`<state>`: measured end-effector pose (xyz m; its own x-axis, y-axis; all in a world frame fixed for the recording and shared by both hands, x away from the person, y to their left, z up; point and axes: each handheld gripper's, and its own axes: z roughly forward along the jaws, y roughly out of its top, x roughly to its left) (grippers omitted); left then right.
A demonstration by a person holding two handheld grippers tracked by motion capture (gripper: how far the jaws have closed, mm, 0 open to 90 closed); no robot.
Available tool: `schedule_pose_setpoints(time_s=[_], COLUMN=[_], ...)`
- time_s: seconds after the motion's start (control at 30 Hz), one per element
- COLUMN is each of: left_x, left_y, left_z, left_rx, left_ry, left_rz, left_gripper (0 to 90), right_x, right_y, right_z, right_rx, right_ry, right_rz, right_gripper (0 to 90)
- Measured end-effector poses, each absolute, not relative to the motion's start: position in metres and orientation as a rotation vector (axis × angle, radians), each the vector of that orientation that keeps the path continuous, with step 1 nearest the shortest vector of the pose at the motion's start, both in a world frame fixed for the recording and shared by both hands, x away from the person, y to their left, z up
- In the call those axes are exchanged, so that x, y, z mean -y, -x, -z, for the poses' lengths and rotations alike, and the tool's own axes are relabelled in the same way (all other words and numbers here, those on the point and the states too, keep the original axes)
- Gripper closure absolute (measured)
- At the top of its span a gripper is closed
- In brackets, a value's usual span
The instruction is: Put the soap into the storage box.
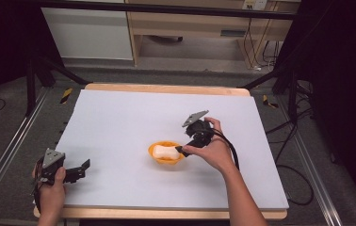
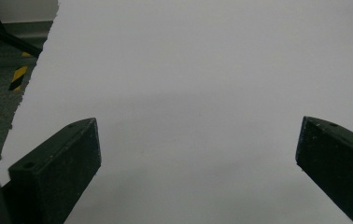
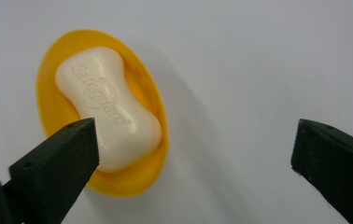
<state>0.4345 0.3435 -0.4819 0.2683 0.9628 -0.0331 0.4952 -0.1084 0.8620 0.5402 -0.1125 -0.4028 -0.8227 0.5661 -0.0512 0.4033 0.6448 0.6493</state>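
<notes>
A white bar of soap [image 1: 163, 151] [image 3: 107, 109] lies in an orange oval dish [image 1: 166, 160] [image 3: 156, 116] near the middle of the white board. My right gripper [image 1: 185, 147] [image 3: 195, 144] hovers just right of the dish, its jaws spread wide with nothing between them; the soap sits behind its left jaw in the right gripper view. My left gripper [image 1: 83, 168] [image 2: 198, 144] rests at the board's near left corner, jaws wide apart over bare board.
The white board [image 1: 133, 117] covers a wooden table whose edge [image 1: 166, 88] shows at the back. Tripod legs [image 1: 53, 70] and cables [image 1: 284, 155] stand on the floor around it. A cable trails from the right gripper along the forearm.
</notes>
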Motion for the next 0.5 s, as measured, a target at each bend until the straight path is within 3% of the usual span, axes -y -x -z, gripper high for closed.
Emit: schedule_pose_setpoints(time_s=[0.5], left_x=[-0.343], left_y=[-0.434], left_z=[0.482], left_rx=[-1.339], left_ry=[-1.733], left_rz=[-0.727], left_gripper=[0.0], right_x=[0.161], right_y=[-0.529], right_z=[0.419], right_rx=[-2.467], right_ry=[-0.963], right_rz=[-1.02], right_gripper=[0.7])
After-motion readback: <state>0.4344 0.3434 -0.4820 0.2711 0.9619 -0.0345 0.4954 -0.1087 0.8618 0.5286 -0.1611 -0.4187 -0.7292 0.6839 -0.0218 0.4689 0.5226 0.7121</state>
